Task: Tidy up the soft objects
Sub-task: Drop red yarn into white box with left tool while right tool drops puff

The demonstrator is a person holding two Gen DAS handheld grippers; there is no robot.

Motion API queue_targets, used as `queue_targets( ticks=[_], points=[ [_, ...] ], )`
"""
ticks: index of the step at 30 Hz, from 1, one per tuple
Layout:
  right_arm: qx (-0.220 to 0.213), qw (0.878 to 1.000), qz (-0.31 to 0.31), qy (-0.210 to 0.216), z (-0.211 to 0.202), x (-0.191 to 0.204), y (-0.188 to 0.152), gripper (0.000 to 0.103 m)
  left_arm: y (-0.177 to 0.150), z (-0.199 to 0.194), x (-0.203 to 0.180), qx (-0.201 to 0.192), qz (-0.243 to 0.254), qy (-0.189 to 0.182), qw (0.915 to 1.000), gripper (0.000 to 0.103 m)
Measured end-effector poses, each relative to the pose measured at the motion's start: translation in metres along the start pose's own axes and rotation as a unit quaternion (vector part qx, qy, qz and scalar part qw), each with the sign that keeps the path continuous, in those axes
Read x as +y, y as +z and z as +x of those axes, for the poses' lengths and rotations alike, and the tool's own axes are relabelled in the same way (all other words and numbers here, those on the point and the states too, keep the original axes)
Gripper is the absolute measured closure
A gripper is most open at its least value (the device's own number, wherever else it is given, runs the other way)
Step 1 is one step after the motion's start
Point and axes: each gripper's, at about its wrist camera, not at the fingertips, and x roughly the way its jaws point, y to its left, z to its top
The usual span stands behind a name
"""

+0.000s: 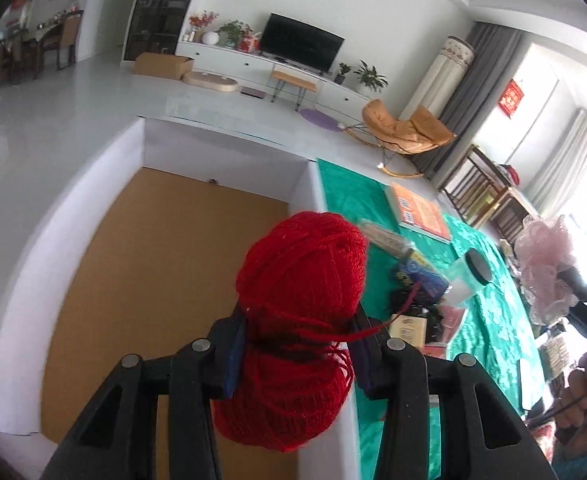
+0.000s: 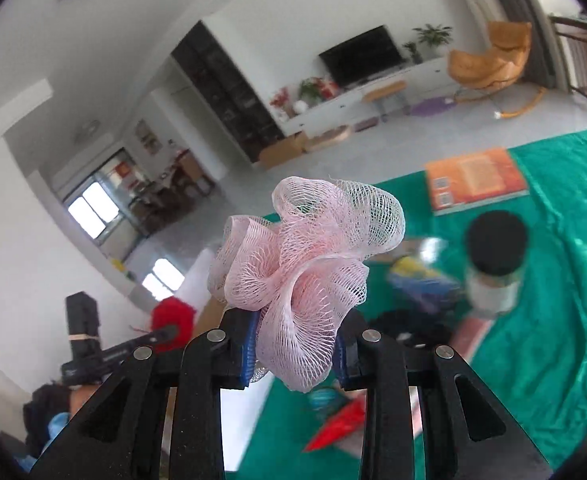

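Note:
My left gripper (image 1: 297, 354) is shut on a red ball of yarn (image 1: 299, 280) and holds it in the air above the right wall of a white box (image 1: 325, 420) with a brown cardboard floor. A loose red strand trails to the right. My right gripper (image 2: 296, 354) is shut on a pink mesh bath pouf (image 2: 305, 264) and holds it up above the green tablecloth (image 2: 553, 320). The pouf also shows at the right edge of the left wrist view (image 1: 545, 264). The yarn and left gripper show small in the right wrist view (image 2: 171, 320).
On the green cloth (image 1: 349, 192) lie an orange book (image 1: 419, 210), a jar with a black lid (image 1: 475, 270), a blue packet (image 1: 419, 276) and other small packages. A red packet (image 2: 337, 424) lies near the table's front edge.

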Motion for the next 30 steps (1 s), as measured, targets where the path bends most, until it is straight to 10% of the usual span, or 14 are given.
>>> queue_targets(
  ticks=[3,7,9,12,21,30],
  points=[
    [0.043,0.997,-0.023,0.059,0.047,0.060,-0.017,0.071,-0.013,-0.015,0.032,-0.006,-0.006,0.048,0.9988,0.055],
    [0.098,0.990,-0.047,0.090,0.113,0.109,-0.051,0.055,-0.028,-0.011,0.064,0.003,-0.026,0.111,0.9935,0.004],
    [0.121,0.987,-0.051,0.090,0.139,0.115,-0.065,0.026,-0.035,-0.010,0.076,-0.001,-0.044,0.118,0.9920,0.004],
    [0.127,0.987,-0.049,0.083,0.145,0.099,-0.077,0.026,-0.039,-0.009,0.075,-0.017,-0.052,0.117,0.9916,0.004],
    [0.036,0.977,-0.089,-0.192,0.058,-0.024,-0.111,0.025,-0.056,0.015,-0.043,-0.023,0.053,-0.008,0.9983,0.004],
    [0.033,0.913,0.028,-0.405,-0.022,-0.182,-0.162,0.025,-0.166,0.094,-0.205,0.134,0.239,-0.100,0.9566,0.004]
  ],
)
